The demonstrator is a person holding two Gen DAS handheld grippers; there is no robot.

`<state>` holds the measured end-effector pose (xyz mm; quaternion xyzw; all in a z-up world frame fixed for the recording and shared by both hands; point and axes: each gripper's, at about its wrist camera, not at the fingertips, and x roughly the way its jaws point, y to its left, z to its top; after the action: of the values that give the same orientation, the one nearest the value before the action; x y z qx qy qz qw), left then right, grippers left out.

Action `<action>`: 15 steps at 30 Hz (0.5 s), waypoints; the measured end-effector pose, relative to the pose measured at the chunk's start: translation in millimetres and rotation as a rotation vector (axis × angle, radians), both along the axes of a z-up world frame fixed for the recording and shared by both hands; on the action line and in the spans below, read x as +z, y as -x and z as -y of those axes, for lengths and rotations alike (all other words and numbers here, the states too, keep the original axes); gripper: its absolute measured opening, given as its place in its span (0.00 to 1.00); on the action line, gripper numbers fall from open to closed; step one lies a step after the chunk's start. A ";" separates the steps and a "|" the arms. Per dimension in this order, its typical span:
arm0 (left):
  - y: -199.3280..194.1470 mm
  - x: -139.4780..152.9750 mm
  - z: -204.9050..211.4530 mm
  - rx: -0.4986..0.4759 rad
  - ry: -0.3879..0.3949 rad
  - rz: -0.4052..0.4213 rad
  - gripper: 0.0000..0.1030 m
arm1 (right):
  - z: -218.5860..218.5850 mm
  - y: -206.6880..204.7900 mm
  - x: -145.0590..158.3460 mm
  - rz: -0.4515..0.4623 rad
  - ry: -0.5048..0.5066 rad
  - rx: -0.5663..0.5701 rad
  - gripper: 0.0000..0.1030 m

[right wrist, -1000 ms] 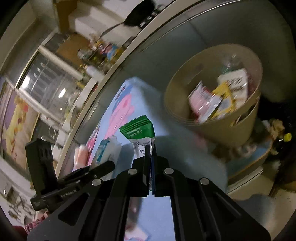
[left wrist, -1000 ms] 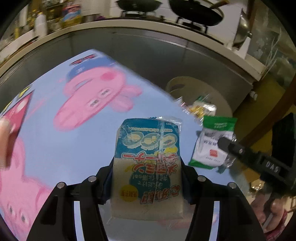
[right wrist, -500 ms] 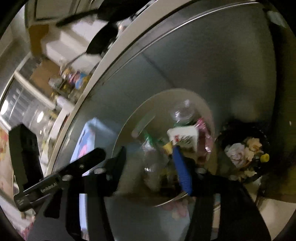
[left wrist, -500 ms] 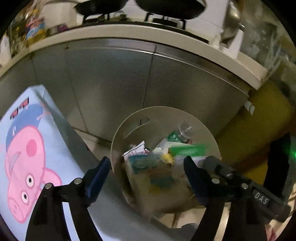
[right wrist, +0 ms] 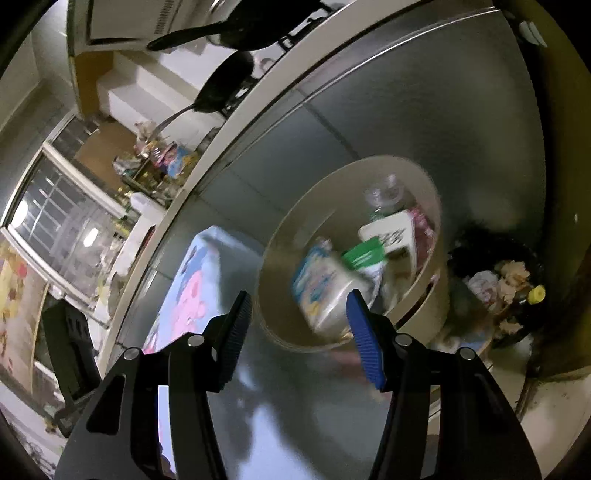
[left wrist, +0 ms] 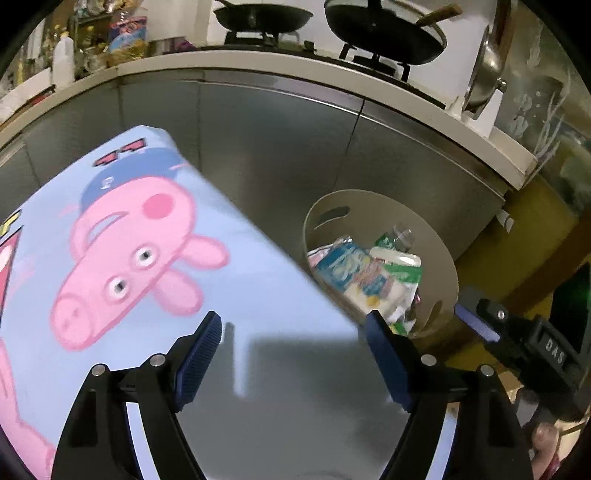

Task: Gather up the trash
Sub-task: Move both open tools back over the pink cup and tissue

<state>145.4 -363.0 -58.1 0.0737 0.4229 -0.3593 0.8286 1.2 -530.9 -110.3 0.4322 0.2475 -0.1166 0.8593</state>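
A beige round trash bin (left wrist: 376, 206) stands on the floor beside the table; it also shows in the right wrist view (right wrist: 295, 236). In it lie the blue snack packet (left wrist: 338, 264), the green-topped white packet (left wrist: 404, 271) and other wrappers; both packets show in the right wrist view (right wrist: 321, 284) (right wrist: 364, 254). My left gripper (left wrist: 293, 332) is open and empty above the table edge (left wrist: 280, 258). My right gripper (right wrist: 299, 306) is open and empty, just short of the bin; its fingers (left wrist: 476, 326) show at the right of the left wrist view.
The table carries a light-blue cloth with pink pig pictures (left wrist: 125, 240). Steel cabinet fronts (left wrist: 280, 147) run behind the bin, with woks on a stove (left wrist: 384, 26) above. A dark basket of crumpled trash (right wrist: 498, 280) stands right of the bin.
A second ago each gripper was shut on a packet over the table. Both swung over the bin, opened and dropped them in. The left has since drawn back over the table.
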 end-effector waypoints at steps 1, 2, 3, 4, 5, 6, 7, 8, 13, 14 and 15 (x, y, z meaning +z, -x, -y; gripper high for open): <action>4.4 0.6 -5.9 0.003 -0.003 0.012 0.77 | -6.3 -0.6 0.7 0.001 -0.003 0.010 0.52; 10.2 0.6 -15.9 0.008 -0.010 0.030 0.77 | -12.0 -1.5 0.5 0.001 -0.005 0.020 0.52; 14.0 0.5 -22.7 0.010 -0.016 0.041 0.77 | -20.9 -3.4 -0.1 -0.001 -0.006 0.034 0.52; 17.7 0.3 -29.9 0.012 -0.022 0.052 0.77 | -26.9 -5.0 -0.7 -0.003 -0.008 0.045 0.52; 22.0 -0.3 -39.2 0.019 -0.032 0.066 0.77 | -33.1 -6.8 -1.4 -0.005 -0.012 0.057 0.52; 24.9 -1.0 -48.0 0.026 -0.041 0.078 0.77 | -39.5 -9.2 -1.9 -0.008 -0.015 0.072 0.52; 27.3 -1.5 -54.8 0.032 -0.050 0.088 0.77 | -49.2 -12.5 -2.5 -0.014 -0.018 0.093 0.52; 29.7 -2.6 -66.0 0.046 -0.059 0.098 0.77 | -58.1 -15.4 -2.0 -0.019 -0.014 0.112 0.52; 34.1 -6.8 -112.1 0.123 -0.075 0.098 0.77 | -93.4 -24.0 5.0 -0.037 0.025 0.177 0.52; 35.3 -7.6 -123.9 0.142 -0.078 0.097 0.77 | -99.4 -25.1 6.3 -0.040 0.029 0.188 0.52; 36.9 -8.2 -134.5 0.159 -0.078 0.097 0.77 | -105.8 -27.4 8.0 -0.045 0.036 0.199 0.52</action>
<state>108.5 -228.5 -66.3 0.0895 0.4004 -0.2718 0.8705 28.6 -425.1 -102.3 0.3872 0.3063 -0.0449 0.8685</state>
